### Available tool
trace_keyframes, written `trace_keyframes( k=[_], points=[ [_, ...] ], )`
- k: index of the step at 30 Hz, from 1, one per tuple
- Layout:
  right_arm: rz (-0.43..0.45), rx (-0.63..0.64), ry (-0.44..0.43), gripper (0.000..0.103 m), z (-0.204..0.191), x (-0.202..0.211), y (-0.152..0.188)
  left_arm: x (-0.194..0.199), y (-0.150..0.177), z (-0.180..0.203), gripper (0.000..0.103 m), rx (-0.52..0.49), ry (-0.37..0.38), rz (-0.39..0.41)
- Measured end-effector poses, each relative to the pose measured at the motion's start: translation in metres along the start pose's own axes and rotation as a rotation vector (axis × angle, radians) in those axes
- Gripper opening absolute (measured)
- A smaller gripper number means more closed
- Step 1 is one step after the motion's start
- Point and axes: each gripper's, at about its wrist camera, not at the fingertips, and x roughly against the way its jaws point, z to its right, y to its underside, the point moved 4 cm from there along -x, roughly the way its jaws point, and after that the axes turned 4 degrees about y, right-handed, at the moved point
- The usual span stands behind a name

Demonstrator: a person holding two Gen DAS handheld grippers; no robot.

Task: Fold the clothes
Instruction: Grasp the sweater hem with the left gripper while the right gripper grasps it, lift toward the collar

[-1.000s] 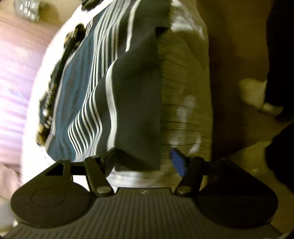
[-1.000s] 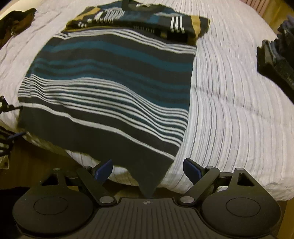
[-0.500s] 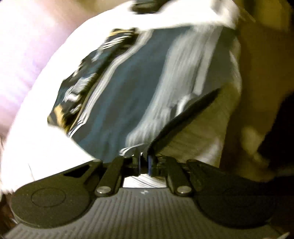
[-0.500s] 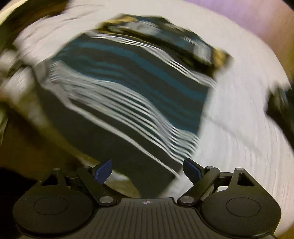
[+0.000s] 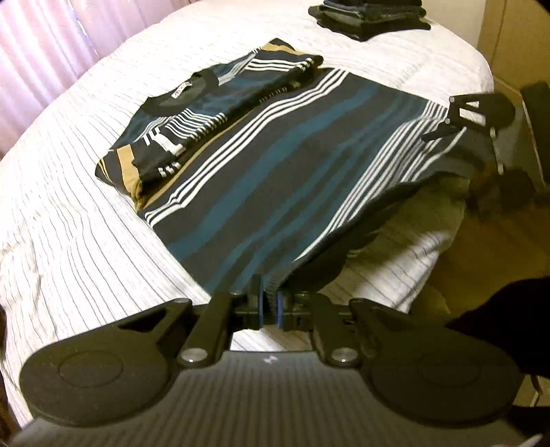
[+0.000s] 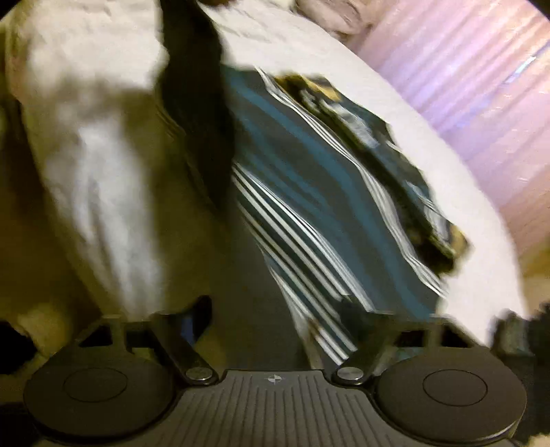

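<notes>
Shirt [image 5: 282, 172]: striped in dark grey, teal and white, spread on a bed [image 5: 68, 223], sleeves and collar folded in at the far end, hem reaching the bed's near edge
Left view, left gripper [image 5: 270, 306]: fingers pressed together, pinching one hem corner of the shirt, which lifts off the bed there
Left view, right gripper [image 5: 443, 132]: seen at the far right, at the other hem corner; blurred, so the grip itself is hard to read from here
Left view, bed: white cover with thin dark lines, floor visible beyond its right edge
Left view, stack [image 5: 371, 17]: folded dark clothes at the bed's far edge, well apart from the shirt
Left view, curtain [image 5: 44, 51]: pink, behind the bed at upper left
Right view, right gripper [image 6: 282, 323]: picture heavily blurred; fingers partly spread and closing, the shirt's [image 6: 326, 206] dark hem lying between them; cannot tell whether the pads press on it
Right view, bed [image 6: 464, 223]: white cover on both sides of the shirt
Right view, curtain [image 6: 481, 86]: pink, upper right
</notes>
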Motion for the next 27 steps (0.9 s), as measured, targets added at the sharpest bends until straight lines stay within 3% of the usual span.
trace_keyframes(
  k=[2,4,5,6,9,15,18,27],
  points=[
    [-0.060,0.022,0.051,0.037,0.021,0.001,0.026,0.000,0.003,-0.001,0.006,-0.006,0.000,-0.006],
    [-0.089,0.042,0.077,0.036,0.041,0.006,0.048,-0.001,0.005,0.002,0.006,-0.024,-0.003,-0.009],
    [-0.103,0.051,0.087,0.030,0.052,0.009,0.059,-0.001,0.005,0.003,0.006,-0.035,-0.004,-0.011],
    [-0.117,0.060,0.088,0.017,0.061,0.010,0.066,-0.002,0.005,0.005,0.006,-0.046,-0.005,-0.014],
    [-0.112,0.081,0.040,0.007,0.080,0.017,0.068,-0.003,0.006,0.015,0.006,-0.096,-0.013,-0.026],
    [-0.084,0.113,-0.050,0.005,0.106,0.044,0.041,0.018,0.017,0.031,0.005,-0.160,-0.037,-0.040],
    [-0.087,0.136,-0.087,0.004,0.099,0.071,0.041,0.035,0.031,0.046,0.005,-0.182,-0.040,-0.049],
    [-0.114,0.129,-0.183,0.004,0.091,0.128,0.047,0.078,0.049,0.082,0.004,-0.122,-0.028,-0.068]
  ],
)
